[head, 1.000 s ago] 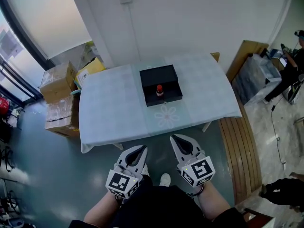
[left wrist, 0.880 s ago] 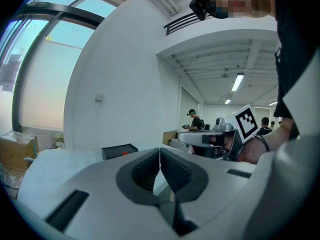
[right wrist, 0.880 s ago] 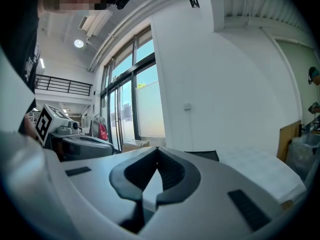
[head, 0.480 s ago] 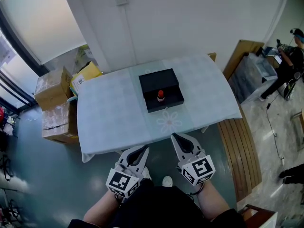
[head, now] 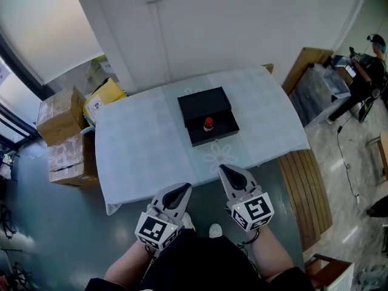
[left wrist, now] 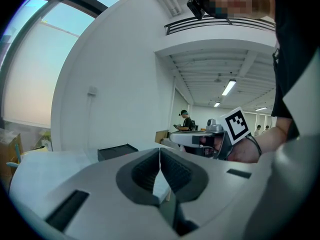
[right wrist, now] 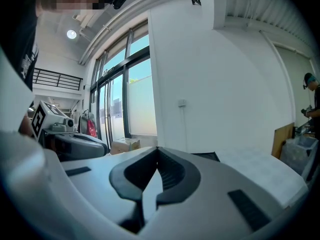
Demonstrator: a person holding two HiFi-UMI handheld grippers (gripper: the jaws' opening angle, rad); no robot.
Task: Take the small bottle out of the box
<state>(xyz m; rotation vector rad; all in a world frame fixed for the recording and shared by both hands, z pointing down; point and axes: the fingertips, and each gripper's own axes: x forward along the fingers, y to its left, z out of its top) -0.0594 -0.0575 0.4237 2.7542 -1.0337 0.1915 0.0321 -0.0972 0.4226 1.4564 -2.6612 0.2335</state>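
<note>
A black box (head: 207,115) lies open on a pale table (head: 139,144), its lid raised toward the wall. A small bottle with a red cap (head: 208,124) stands inside it. Both grippers hang close to my body, short of the table's front edge. My left gripper (head: 181,190) is shut and empty, its jaws meeting tip to tip in the left gripper view (left wrist: 160,149). My right gripper (head: 225,170) is likewise shut with nothing held, seen also in the right gripper view (right wrist: 157,149). The black box (left wrist: 116,151) shows low and far ahead in the left gripper view.
Cardboard boxes (head: 60,129) are stacked on the floor left of the table. A wooden bench (head: 306,193) runs along its right side. At the far right a person (head: 364,77) stands by a covered table (head: 318,93). A white wall lies behind.
The table and box have shifted slightly in the head view as my head moved. Both grippers stay shut and low near my body.
</note>
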